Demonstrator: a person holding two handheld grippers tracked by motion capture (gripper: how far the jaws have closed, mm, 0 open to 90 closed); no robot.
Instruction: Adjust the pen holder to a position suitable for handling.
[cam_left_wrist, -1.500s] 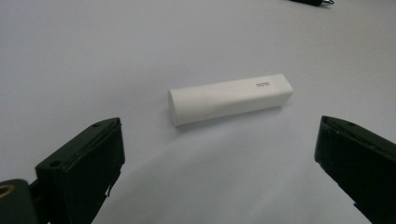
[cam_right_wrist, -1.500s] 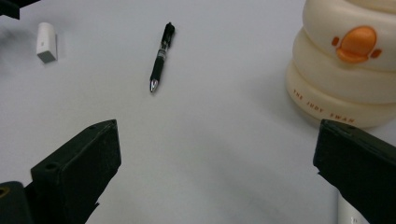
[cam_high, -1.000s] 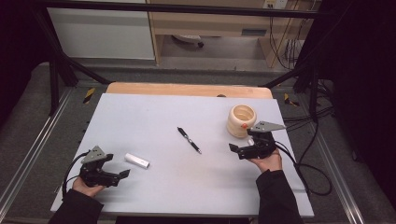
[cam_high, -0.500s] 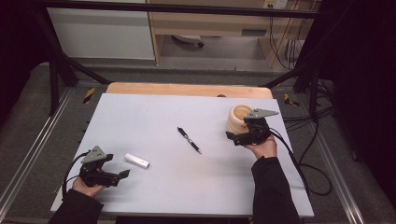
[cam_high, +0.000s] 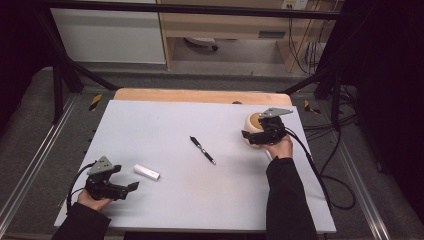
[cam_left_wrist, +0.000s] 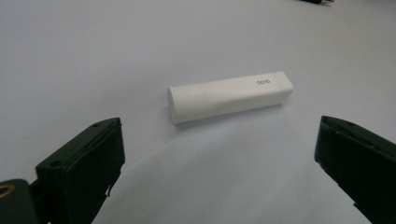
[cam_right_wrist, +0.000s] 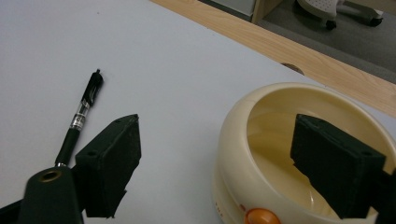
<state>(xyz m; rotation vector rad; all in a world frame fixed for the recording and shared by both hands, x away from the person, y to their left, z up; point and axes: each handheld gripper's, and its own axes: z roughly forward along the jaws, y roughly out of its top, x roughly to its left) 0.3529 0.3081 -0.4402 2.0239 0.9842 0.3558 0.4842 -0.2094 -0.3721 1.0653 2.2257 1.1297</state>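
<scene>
Your right tool (cam_right_wrist: 215, 163) straddles the bowl's (cam_right_wrist: 238, 140) rim near the counter's far right corner, jaws just closing, not yet pinching; squeeze next. Left tool (cam_left_wrist: 219, 172) rests spread.

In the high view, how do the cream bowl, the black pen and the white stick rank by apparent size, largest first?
1. Cream bowl, though the right tool hides part of it.
2. Black pen, longer but very thin.
3. White stick, shorter than the pen but thicker, so these two are close.

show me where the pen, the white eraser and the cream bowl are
pen (cam_high: 202, 150), high view, middle of its barrel.
white eraser (cam_left_wrist: 229, 95), left gripper view, middle of its long side.
cream bowl (cam_right_wrist: 238, 154), right gripper view, its outer wall below the rim.
</scene>
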